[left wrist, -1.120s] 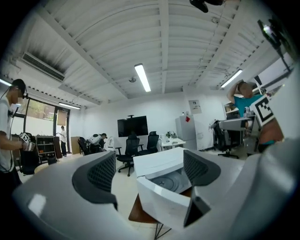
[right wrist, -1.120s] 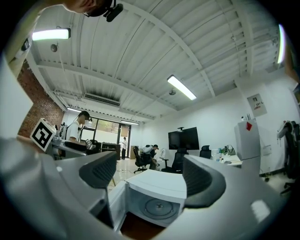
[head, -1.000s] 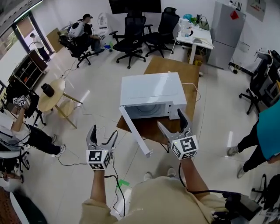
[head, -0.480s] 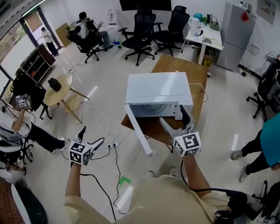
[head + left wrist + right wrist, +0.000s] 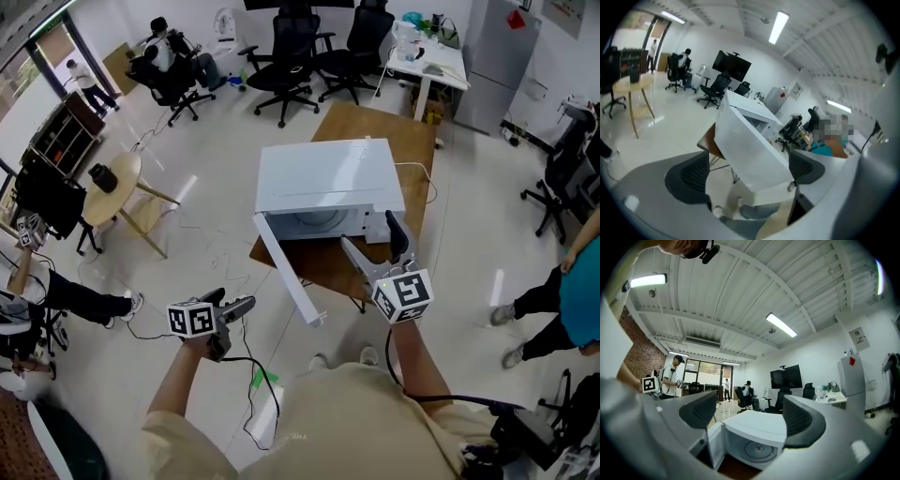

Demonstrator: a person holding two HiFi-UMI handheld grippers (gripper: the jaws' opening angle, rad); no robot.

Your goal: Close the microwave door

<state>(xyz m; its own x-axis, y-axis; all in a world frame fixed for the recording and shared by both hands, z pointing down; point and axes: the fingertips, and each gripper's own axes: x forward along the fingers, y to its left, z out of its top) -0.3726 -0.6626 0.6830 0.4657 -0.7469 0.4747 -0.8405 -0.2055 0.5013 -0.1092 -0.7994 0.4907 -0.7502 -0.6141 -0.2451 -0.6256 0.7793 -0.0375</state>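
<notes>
The white microwave [image 5: 328, 183] stands on a wooden table [image 5: 417, 173]. Its door [image 5: 286, 272] hangs wide open, swung out toward me. My left gripper [image 5: 240, 312] lies on its side, low and left of the door's free end, pointing right at it. In the left gripper view the door's outer face [image 5: 750, 150] fills the space ahead between the pads [image 5: 689, 173]. The jaws have just been opening and touch nothing. My right gripper [image 5: 373, 242] is open in front of the cavity, whose turntable [image 5: 757, 451] shows between its fingers.
Office chairs [image 5: 291, 66] stand behind the table and a small round table [image 5: 117, 187] is at the left. A cable [image 5: 246, 370] trails over the floor near my feet. People are at the left edge [image 5: 56, 295] and the right edge [image 5: 562, 281].
My left gripper has dropped lower and rolled onto its side, now aiming right at the door's free end, with its jaws wider. The right gripper has shifted slightly near the cavity.
</notes>
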